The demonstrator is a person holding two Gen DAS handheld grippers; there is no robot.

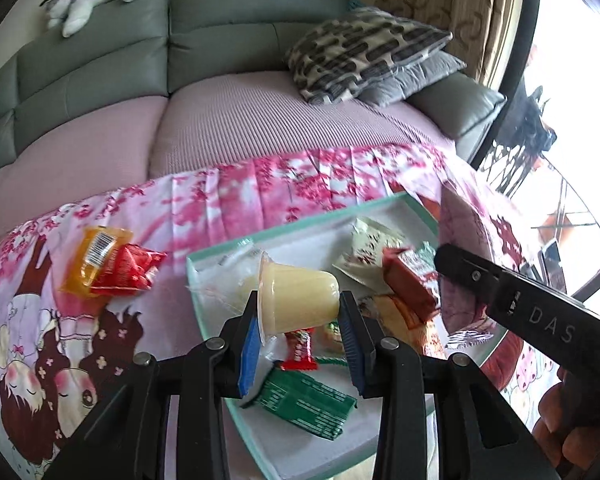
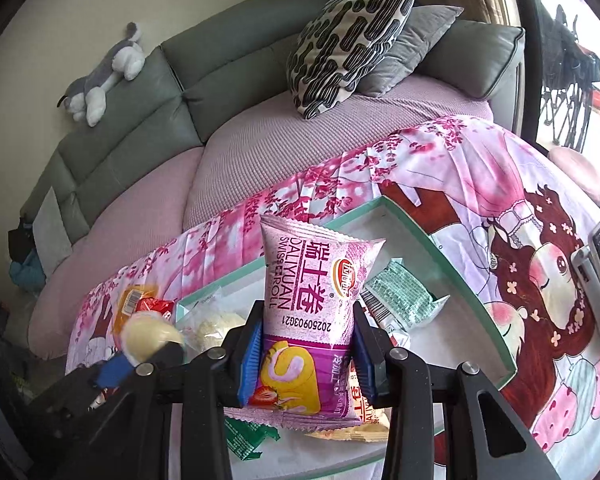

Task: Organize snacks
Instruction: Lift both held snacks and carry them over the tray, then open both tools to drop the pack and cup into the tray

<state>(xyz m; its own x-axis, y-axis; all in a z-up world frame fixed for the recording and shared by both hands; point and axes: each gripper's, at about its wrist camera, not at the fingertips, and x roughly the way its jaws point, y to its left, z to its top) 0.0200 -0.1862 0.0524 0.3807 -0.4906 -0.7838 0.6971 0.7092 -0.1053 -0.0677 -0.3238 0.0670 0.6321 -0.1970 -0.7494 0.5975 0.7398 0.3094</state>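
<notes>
Pale yellow jelly cup (image 1: pixel 298 298), smooth plastic and tapered, sits clamped on its side between the left gripper's (image 1: pixel 300 338) blue ribbed pads, hanging over the mint-rimmed tray (image 1: pixel 220 250). Right gripper (image 2: pixel 306 354) pinches a puffy pink roll pack (image 2: pixel 310 312) with crimped ends, upright above the same tray. Crinkly green, red and cream wrappers lie inside; an orange pack (image 1: pixel 94 262) sits out on the pink floral cloth (image 1: pixel 204 204).

Home living room, grey-green leather sofa (image 1: pixel 220 28), patterned black-and-cream cushion (image 2: pixel 348 40), grey-and-white plush dog (image 2: pixel 104 76), patterned beige curtain (image 1: pixel 460 12)
</notes>
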